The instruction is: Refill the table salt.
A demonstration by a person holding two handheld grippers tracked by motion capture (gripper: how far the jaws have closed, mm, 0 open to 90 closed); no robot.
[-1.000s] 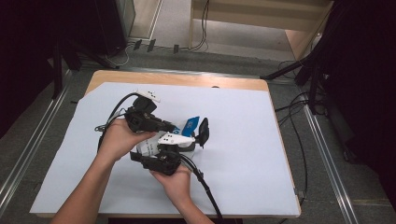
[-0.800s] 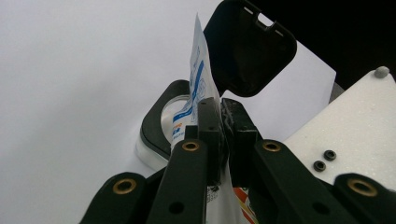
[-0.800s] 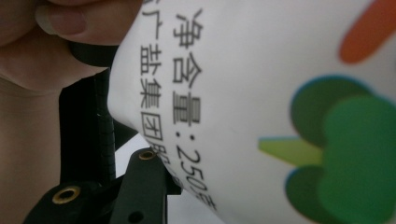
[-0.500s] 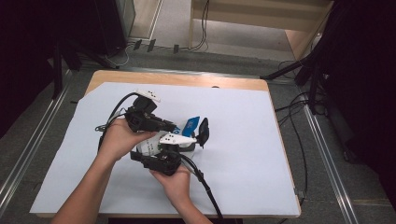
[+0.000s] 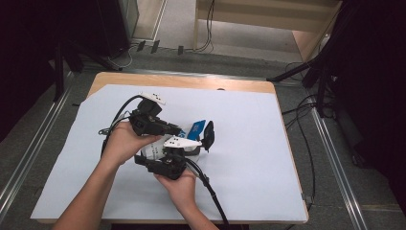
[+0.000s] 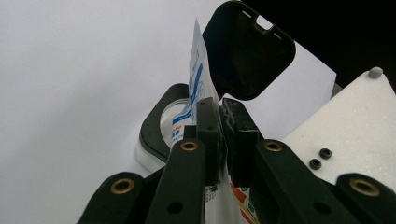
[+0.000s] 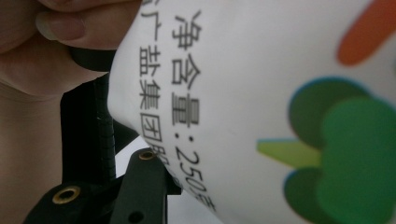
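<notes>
On the white-covered tabletop (image 5: 249, 158), both forearms come in from the near edge and meet just left of centre. The left hand (image 5: 125, 143) tips the left gripper (image 5: 178, 132) toward the right; its fingers are pinched shut on a thin blue-and-white packet (image 6: 194, 84) that sticks up out of a white container (image 5: 155, 152), whose black lid (image 5: 208, 135) stands flipped open. The right hand (image 5: 178, 184) grips from below: the right gripper (image 5: 184, 152) has its fingers clamped across the container's printed body.

White sheet (image 5: 249, 143) over wooden table (image 5: 191, 81); cables (image 5: 306, 124) on floor.
</notes>
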